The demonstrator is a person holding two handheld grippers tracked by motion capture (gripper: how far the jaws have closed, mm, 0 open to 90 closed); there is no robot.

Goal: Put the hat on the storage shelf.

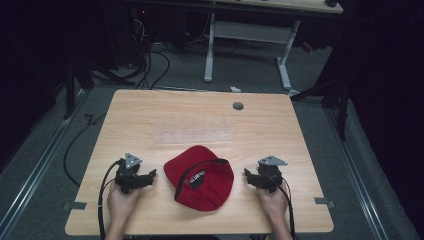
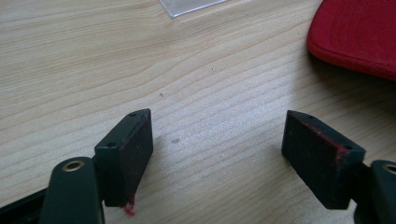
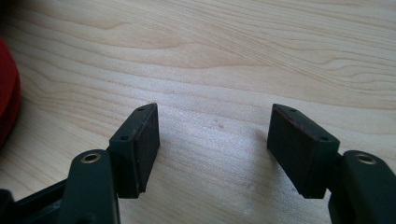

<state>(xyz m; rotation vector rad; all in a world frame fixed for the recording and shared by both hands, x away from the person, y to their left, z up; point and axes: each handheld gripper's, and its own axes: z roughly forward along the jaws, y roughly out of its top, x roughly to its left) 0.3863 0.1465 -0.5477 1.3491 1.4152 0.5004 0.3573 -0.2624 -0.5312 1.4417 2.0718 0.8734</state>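
A red cap (image 1: 199,178) lies on the wooden table (image 1: 150,115), near the front edge, right between the two grippers. The left gripper (image 1: 150,175) sits on the table to the left of the cap, and the right gripper (image 1: 248,174) sits to the right of it. Both point inward, toward the cap. Both are wide open and hold nothing; in each gripper view only bare wood shows between the two black jaws. In the left gripper view the cap (image 2: 357,35) shows at the upper right, a bit ahead of the jaws and off to that side, not touching them. In the right gripper view a thin strip of the cap (image 3: 7,93) shows at the left edge, also apart from the jaws. The cap lies upside down, with its dark inside and a label facing up. Its long way runs from the back left to the front right of the table, though which end has the brim is hard to tell. The two grippers look about equally near, with the left one perhaps a little closer to the cap's back edge. To take the cap, each gripper would need to move inward, the left one to its right and the right one to its left. A clear plastic strip (image 1: 195,136) lies flat on the table just behind the cap.
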